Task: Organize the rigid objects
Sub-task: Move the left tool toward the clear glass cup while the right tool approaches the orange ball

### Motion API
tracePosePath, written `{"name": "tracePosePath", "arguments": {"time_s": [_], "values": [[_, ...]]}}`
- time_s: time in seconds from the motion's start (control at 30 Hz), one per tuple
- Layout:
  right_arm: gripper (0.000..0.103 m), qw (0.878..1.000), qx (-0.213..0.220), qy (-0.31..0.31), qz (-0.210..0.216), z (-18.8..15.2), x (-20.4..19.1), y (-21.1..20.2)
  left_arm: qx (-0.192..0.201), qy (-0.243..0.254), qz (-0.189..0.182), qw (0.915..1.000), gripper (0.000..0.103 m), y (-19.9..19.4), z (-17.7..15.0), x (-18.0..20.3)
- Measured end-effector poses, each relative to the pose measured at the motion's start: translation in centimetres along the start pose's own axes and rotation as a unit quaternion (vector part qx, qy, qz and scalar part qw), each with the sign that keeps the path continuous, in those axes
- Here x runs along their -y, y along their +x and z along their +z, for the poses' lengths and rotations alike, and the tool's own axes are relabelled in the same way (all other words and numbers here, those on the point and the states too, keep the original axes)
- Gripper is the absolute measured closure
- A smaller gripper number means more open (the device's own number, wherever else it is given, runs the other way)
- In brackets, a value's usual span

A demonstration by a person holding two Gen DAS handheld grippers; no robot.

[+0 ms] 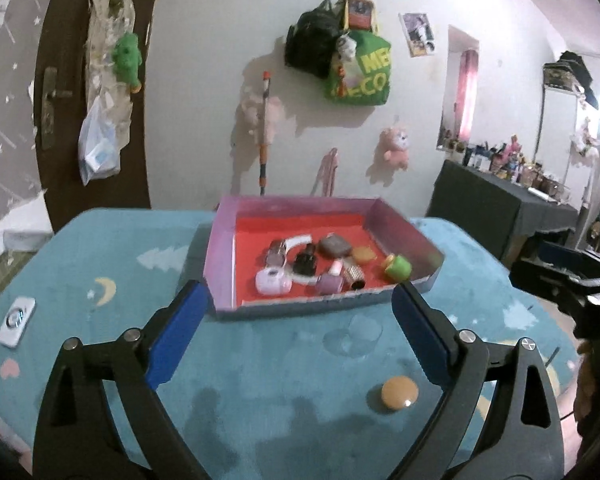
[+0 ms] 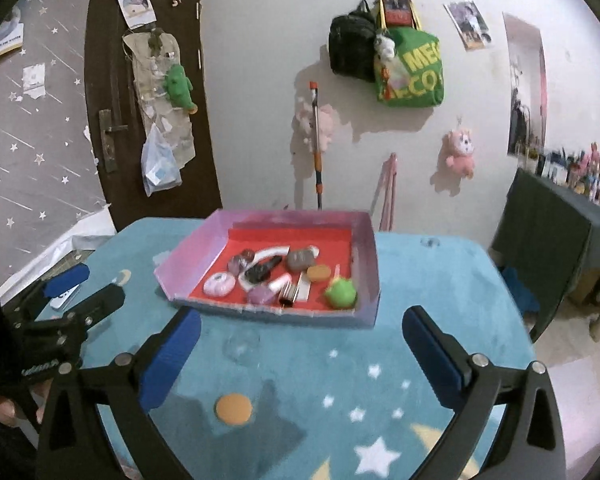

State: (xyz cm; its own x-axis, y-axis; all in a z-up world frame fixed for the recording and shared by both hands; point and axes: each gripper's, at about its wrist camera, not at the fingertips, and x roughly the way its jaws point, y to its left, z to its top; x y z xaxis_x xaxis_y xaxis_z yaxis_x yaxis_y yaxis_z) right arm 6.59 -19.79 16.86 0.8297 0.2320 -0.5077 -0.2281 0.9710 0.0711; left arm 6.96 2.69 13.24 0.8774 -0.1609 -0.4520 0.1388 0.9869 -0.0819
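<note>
A pink box tray (image 1: 220, 248) (image 2: 366, 256) with a red floor sits on the blue star-patterned cloth. It holds several small items, among them a green toy (image 1: 398, 268) (image 2: 341, 294) and a pale lilac case (image 1: 273, 282) (image 2: 219, 283). An orange disc (image 1: 400, 391) (image 2: 233, 409) lies on the cloth in front of the tray, near my right-hand blue pad in the left wrist view. My left gripper (image 1: 300, 294) (image 2: 88, 290) is open and empty, short of the tray. My right gripper (image 2: 302, 318) is open wide with nothing between its pads.
A white flat device (image 1: 16, 322) lies near the cloth's left edge. A clear round lid (image 1: 354, 334) (image 2: 240, 346) rests just before the tray. Behind stand a wall with hung bags and plush toys, a dark door at left, and a dark cluttered table (image 1: 500, 208) at right.
</note>
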Motion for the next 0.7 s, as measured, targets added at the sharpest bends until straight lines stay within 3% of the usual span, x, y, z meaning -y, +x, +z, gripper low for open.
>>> {"name": "tracePosePath", "arguments": {"time_s": [0.2,0.7], "values": [[0.0,0.999,-0.026,0.012,-0.036,-3.8,0.9,2.7,-0.029,0.001,0.003,0.9996,0.008,2.1,-2.9,0.4],[0.0,0.995,-0.082,0.048,-0.037,-7.9,2.7,6.9,-0.087,-0.004,0.016,0.9961,0.008,5.7,-5.8,0.5]]}}
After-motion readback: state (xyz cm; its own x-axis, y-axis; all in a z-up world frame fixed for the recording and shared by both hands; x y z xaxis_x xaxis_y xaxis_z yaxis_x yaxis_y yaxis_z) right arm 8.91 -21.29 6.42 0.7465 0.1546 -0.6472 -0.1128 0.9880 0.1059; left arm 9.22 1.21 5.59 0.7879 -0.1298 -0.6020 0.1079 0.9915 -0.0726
